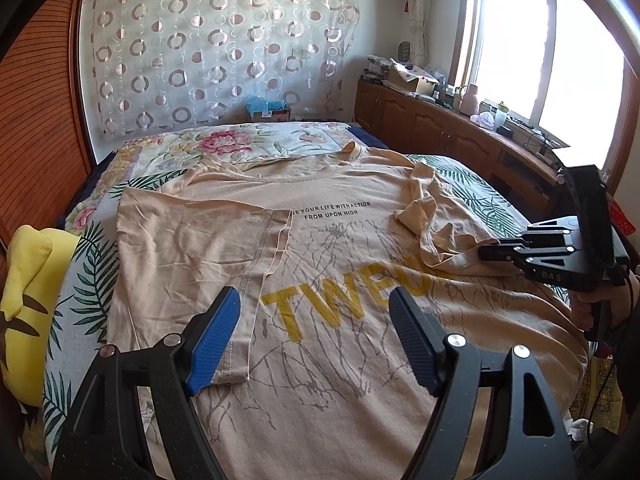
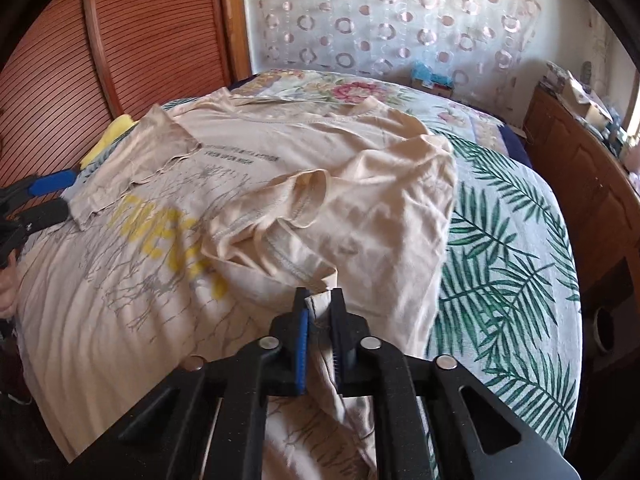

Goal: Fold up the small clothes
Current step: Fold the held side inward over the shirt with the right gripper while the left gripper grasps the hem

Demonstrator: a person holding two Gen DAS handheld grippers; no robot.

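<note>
Leaf-and-flower printed bedsheet [image 1: 460, 172] is covering the whole bed, and a peach cotton T-shirt [image 1: 340, 360] is lying spread on it, print side up, collar toward the far end near the circle-patterned sheer curtain [image 1: 216, 48].

T-shirt's left-side sleeve [image 1: 192, 248] is lying folded flat inward over the chest. The opposite sleeve [image 2: 320, 208] is being held up off the bed in a loose bunch, arching over the print.

Right gripper [image 2: 319, 312] is clamping a pinched fold of the shirt's side edge, jaws narrowed tight on the fabric, cloth running down between them. In the left wrist view the same gripper [image 1: 492, 252] is sitting at the shirt's right edge with fabric trailing from its tip.

Left gripper [image 1: 314, 308] is hovering low over the shirt's lower front, jaws spread wide, gripping nothing; its blue pad [image 1: 216, 336] is sitting just over the folded sleeve's hem.

Yellow plush toy [image 1: 28, 308] is lying at the bed's left edge, beside the shirt.

Readable print: "YOUR LIFE WITH ACTION / FROM UPON HIGH" in small black caps, large yellow "TWE…" [image 1: 344, 300] below it, remainder hidden under the lifted sleeve. Right gripper body is marked "DAS".
</note>
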